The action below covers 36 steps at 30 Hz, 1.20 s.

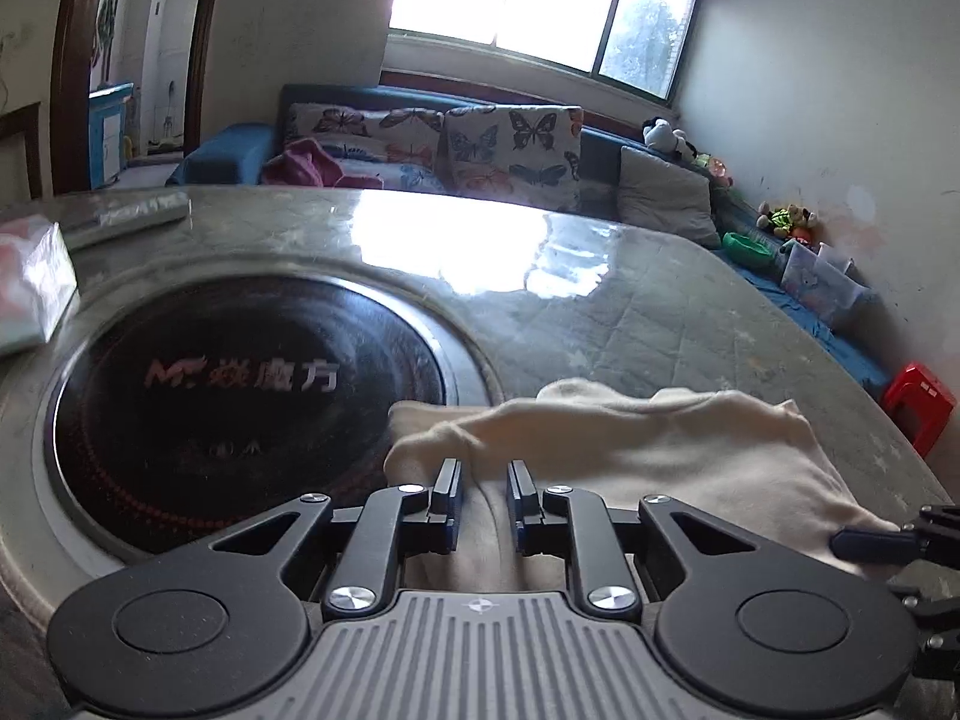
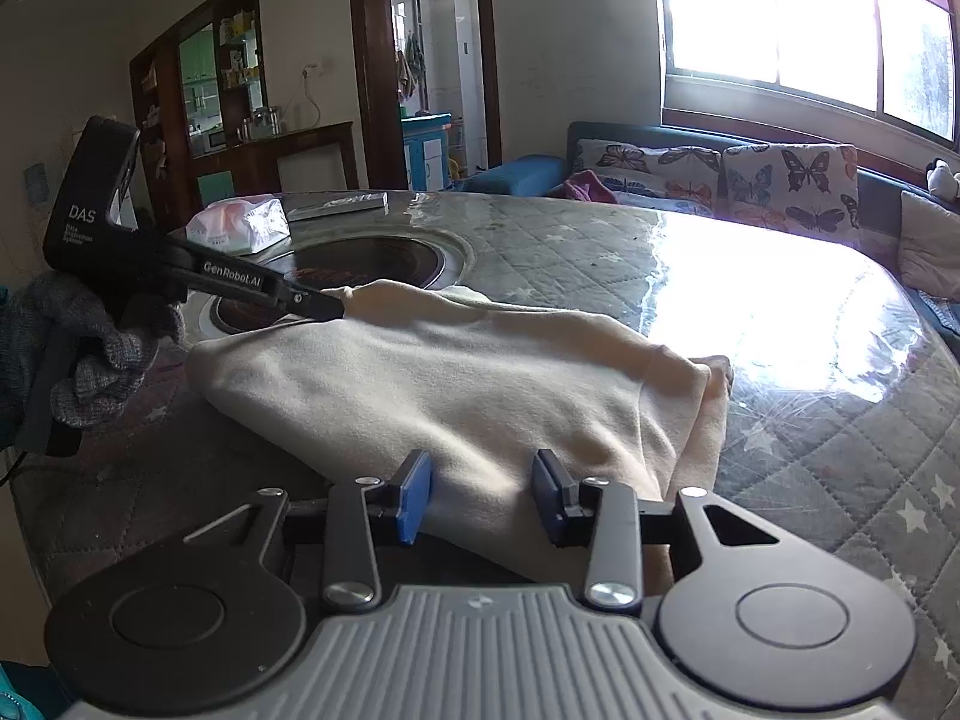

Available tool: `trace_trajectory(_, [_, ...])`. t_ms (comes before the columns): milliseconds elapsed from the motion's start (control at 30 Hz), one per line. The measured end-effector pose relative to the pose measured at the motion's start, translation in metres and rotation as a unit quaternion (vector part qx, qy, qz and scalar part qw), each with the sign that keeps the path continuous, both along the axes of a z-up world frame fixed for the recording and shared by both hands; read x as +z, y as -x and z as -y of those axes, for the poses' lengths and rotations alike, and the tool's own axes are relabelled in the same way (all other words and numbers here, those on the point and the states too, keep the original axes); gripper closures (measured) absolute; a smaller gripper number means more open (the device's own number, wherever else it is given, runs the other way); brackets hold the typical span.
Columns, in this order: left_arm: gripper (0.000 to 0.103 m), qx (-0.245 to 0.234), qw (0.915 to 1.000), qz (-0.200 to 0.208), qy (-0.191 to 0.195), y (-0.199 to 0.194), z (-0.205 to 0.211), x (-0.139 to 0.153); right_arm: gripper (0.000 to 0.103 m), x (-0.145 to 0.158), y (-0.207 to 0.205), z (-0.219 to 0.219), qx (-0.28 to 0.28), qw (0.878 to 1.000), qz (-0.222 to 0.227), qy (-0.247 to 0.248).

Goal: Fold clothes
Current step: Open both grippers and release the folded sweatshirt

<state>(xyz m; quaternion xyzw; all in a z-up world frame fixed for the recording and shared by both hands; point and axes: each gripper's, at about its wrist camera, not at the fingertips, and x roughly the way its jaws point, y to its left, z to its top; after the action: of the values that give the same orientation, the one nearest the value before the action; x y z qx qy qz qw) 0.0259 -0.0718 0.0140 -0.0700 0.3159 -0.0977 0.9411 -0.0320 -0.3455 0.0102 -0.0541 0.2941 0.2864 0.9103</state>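
Note:
A cream garment [image 2: 456, 384] lies folded in a thick pile on the round table [image 2: 780, 420]. It also shows in the left wrist view [image 1: 660, 444]. My left gripper [image 1: 485, 483] is open, its fingers resting over the garment's left edge with cloth between them but not pinched. It shows in the right wrist view [image 2: 327, 305] at the garment's far left corner. My right gripper [image 2: 483, 495] is open wide, its fingers low over the garment's near edge. Its tip shows at the right edge of the left wrist view [image 1: 864, 543].
A black round cooktop [image 1: 240, 396] is set into the table's middle, beside the garment. A tissue pack [image 2: 240, 225] and a remote [image 2: 339, 204] lie on the table's far side. A sofa with butterfly cushions [image 1: 480, 144] and a red stool [image 1: 918, 402] stand beyond.

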Motion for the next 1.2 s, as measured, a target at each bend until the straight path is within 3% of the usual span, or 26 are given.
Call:
trace_trajectory(100, [0.085,-0.009,0.9999,0.003,0.008,-0.012,0.003,0.003,0.064,0.002,-0.003,0.000,0.001,1.000,-0.006,-0.003])
trace_trajectory(233, [0.085,-0.014,0.9998,-0.007,-0.009,-0.033,0.009,-0.003,0.063,0.010,-0.014,0.004,-0.001,1.000,-0.019,-0.018])
trace_trajectory(467, [0.084,-0.013,0.9994,-0.029,-0.011,-0.045,0.008,-0.011,0.063,0.020,-0.062,0.011,-0.032,0.999,-0.015,-0.008])
trace_trajectory(700, [0.084,-0.013,0.9995,-0.027,-0.008,-0.041,0.006,-0.008,0.062,0.001,-0.109,0.009,-0.049,0.998,-0.042,0.015])
trace_trajectory(867, [0.083,-0.016,0.9995,-0.017,-0.020,-0.026,0.010,0.000,0.059,0.006,-0.096,0.008,-0.050,0.998,-0.026,0.011])
trace_trajectory(933, [0.070,-0.014,0.9996,-0.015,-0.022,-0.017,0.013,0.003,0.057,0.007,-0.086,0.006,-0.046,0.999,-0.022,0.011])
trace_trajectory(967, [0.067,-0.012,0.9995,-0.014,-0.024,-0.014,0.014,0.003,0.051,0.008,-0.082,0.005,-0.044,0.999,-0.021,0.010])
trace_trajectory(1200, [0.057,-0.004,0.9993,-0.014,-0.035,0.013,0.021,0.007,0.041,0.000,-0.049,-0.010,-0.023,0.999,-0.007,0.023])
